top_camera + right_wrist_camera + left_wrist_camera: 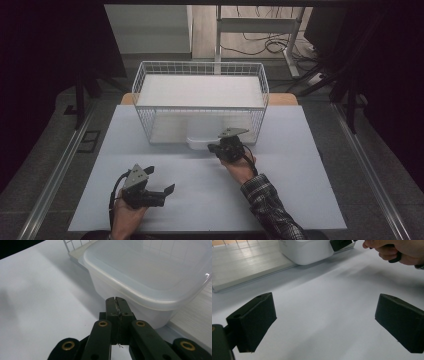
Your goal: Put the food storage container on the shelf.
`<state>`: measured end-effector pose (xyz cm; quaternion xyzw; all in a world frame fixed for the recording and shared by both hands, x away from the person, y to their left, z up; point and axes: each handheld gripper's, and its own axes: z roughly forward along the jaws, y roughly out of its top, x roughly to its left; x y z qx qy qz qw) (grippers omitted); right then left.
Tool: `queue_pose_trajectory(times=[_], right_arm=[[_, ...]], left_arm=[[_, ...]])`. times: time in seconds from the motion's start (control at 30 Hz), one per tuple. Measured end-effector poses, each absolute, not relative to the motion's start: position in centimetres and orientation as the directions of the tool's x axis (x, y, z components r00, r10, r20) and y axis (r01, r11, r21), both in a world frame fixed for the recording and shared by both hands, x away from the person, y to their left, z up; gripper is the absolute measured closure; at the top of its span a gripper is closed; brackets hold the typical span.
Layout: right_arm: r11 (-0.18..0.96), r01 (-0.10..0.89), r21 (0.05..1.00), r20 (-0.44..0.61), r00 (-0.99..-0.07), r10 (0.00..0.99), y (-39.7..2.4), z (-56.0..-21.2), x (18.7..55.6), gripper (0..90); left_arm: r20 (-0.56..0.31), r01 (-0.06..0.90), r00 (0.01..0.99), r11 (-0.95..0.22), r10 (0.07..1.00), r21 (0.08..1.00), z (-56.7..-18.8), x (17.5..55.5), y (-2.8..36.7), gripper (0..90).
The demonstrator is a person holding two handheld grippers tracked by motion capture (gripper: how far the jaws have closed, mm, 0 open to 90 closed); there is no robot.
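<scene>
White surface (280,190) carries a wire basket (200,102); a translucent lidded container (150,277) juts from its near side, long axis along that edge. Right gripper (117,305), fingers clenched empty, meets its wall. Left gripper (324,322) rests nearer, fingers released.

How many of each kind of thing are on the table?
Wire baskets: 1
Plastic tubs: 1
Grippers: 2, left gripper and right gripper
Total: 4
</scene>
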<state>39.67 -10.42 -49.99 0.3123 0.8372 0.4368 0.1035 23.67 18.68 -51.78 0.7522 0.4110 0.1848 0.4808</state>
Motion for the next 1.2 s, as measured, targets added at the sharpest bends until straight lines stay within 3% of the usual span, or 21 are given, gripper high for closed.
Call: queue_pose_trajectory(times=[1.2], right_arm=[[0.430, 0.433, 0.792, 0.064, -0.760, 0.647, -7.9, -50.3, 43.6, 88.6]], left_arm=[[-0.098, 0.443, 0.603, -0.230, 0.792, 0.866, -52.3, 24.0, 18.2, 3.4]])
